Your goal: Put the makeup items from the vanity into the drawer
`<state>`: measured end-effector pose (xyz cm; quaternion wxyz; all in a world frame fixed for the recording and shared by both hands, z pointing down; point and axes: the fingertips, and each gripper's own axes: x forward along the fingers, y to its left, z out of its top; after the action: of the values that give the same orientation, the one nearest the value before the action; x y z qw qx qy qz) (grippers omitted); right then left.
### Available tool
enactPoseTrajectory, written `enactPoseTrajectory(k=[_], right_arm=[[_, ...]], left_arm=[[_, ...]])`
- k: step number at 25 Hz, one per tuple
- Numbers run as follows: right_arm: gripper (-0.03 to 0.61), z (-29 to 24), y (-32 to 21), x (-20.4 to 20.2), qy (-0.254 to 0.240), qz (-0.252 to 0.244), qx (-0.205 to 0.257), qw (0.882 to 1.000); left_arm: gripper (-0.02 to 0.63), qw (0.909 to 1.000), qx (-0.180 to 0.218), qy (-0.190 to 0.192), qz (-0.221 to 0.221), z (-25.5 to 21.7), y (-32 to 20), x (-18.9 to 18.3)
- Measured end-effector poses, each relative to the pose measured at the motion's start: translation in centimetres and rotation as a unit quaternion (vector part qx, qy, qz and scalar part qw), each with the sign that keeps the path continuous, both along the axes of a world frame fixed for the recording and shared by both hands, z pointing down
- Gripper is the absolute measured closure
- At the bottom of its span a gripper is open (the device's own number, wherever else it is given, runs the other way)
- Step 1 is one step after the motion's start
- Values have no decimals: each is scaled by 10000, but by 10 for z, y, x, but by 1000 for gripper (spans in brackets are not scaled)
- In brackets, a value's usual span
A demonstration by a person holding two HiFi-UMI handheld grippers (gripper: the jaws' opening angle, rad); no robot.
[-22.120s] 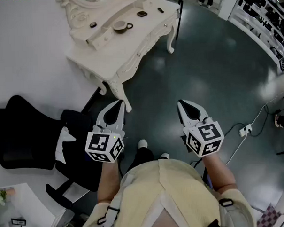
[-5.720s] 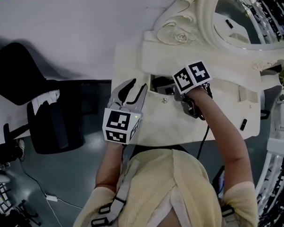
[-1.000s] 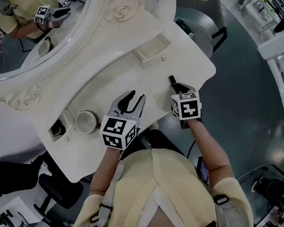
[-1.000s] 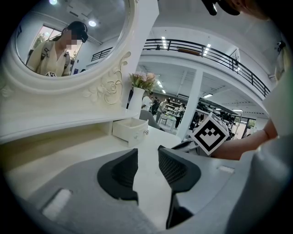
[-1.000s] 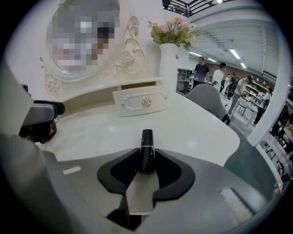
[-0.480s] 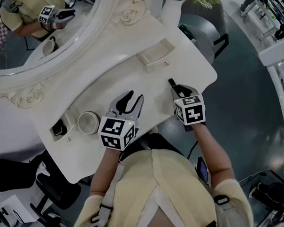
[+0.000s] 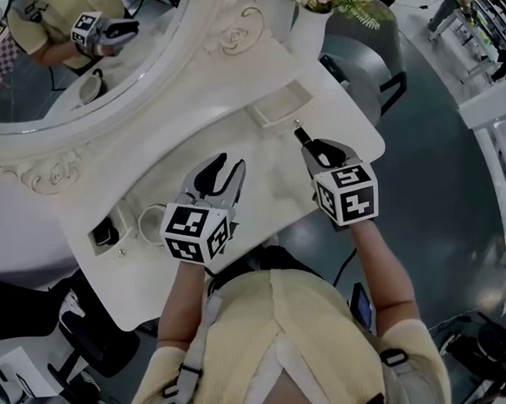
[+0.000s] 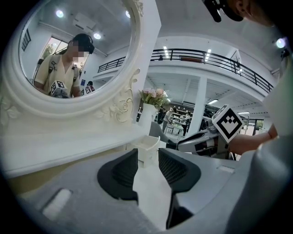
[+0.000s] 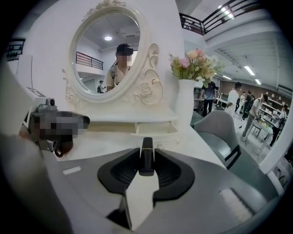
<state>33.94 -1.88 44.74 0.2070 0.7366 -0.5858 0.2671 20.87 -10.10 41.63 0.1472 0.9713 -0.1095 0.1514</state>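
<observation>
My right gripper (image 7: 311,146) is shut on a slim black makeup tube (image 7: 301,138), held above the white vanity (image 7: 260,176) just in front of the small open drawer (image 7: 276,105) on the right. In the right gripper view the tube (image 9: 146,155) stands upright between the pads, pointing at that drawer (image 9: 153,127). My left gripper (image 7: 226,163) hovers over the middle of the tabletop, open, with nothing between its jaws (image 8: 147,167). From the left gripper view the same drawer (image 8: 147,146) lies straight ahead and the right gripper (image 8: 201,139) is off to the right.
A second small drawer (image 7: 106,234) stands open at the vanity's left with dark items inside, a round cup (image 7: 150,218) beside it. The oval mirror (image 7: 71,54) backs the vanity. A vase of flowers (image 9: 185,105) and a grey chair (image 7: 360,58) are at the right.
Both grippers have risen. The right one has lifted the black tube off the front of the tabletop and carried it toward the right drawer. The left gripper stays open.
</observation>
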Motion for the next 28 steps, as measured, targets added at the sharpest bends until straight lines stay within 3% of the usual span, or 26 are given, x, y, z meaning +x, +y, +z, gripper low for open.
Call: enactPoseTrajectory(k=[7, 14, 28], right_arm=[[477, -19, -31, 4, 252, -376, 107, 9989], [477, -22, -62, 11, 389, -786, -61, 9961], [476, 13, -111, 19, 549, -1603, -1395, 9756]], left_arm=[[474, 9995, 206, 206, -123, -24, -25, 8], [474, 9991, 318, 174, -209, -27, -38, 16], [474, 9984, 355, -49, -431, -11, -57, 29]])
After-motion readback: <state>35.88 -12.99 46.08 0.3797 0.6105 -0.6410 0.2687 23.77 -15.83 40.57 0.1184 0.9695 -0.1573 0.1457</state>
